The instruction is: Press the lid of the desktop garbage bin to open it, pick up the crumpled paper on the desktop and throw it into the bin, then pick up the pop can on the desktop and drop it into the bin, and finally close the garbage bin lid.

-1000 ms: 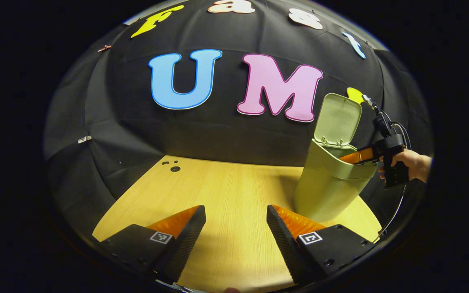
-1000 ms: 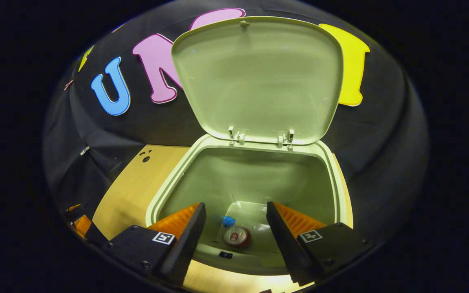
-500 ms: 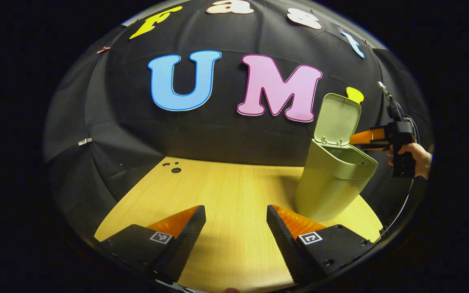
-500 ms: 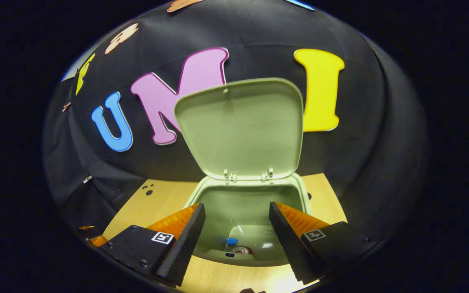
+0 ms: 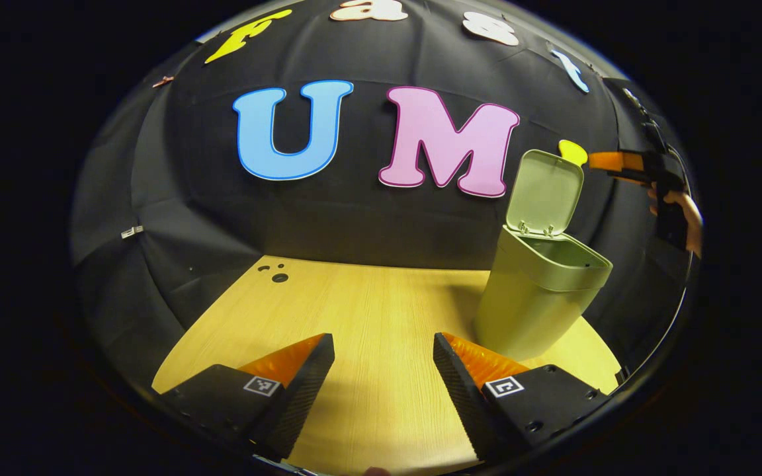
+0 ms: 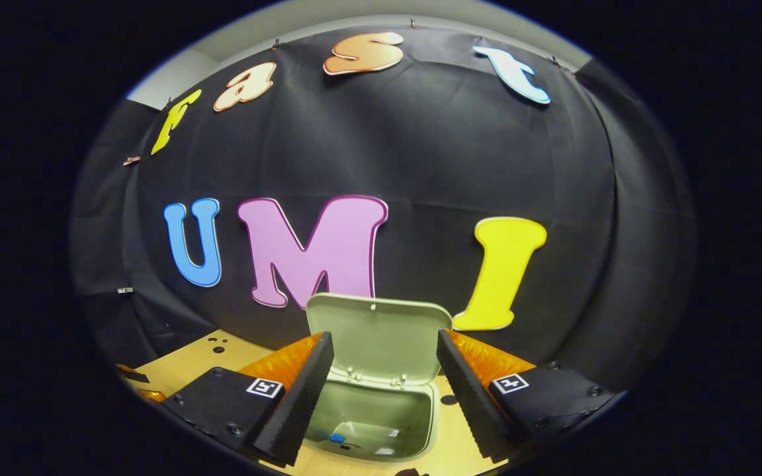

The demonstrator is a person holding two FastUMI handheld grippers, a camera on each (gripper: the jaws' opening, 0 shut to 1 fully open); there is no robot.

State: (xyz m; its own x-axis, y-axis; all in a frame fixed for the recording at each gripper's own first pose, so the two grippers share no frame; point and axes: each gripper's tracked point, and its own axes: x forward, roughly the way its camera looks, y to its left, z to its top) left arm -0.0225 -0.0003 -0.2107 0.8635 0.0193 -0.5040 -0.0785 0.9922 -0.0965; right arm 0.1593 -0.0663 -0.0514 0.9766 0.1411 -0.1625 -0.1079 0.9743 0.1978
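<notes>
Both my grippers, left (image 5: 383, 387) and right (image 6: 381, 390), gape wide, empty. Bin (image 5: 536, 297) lid (image 6: 378, 337) upright. Risk: off-centre push tips bin instead of latching lid.

Recording booth — black cloth wall (image 5: 368, 225) behind wooden table (image 5: 368, 311).

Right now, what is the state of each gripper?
Left gripper: open, holding nothing.
Right gripper: open, holding nothing, above the open bin.
</notes>
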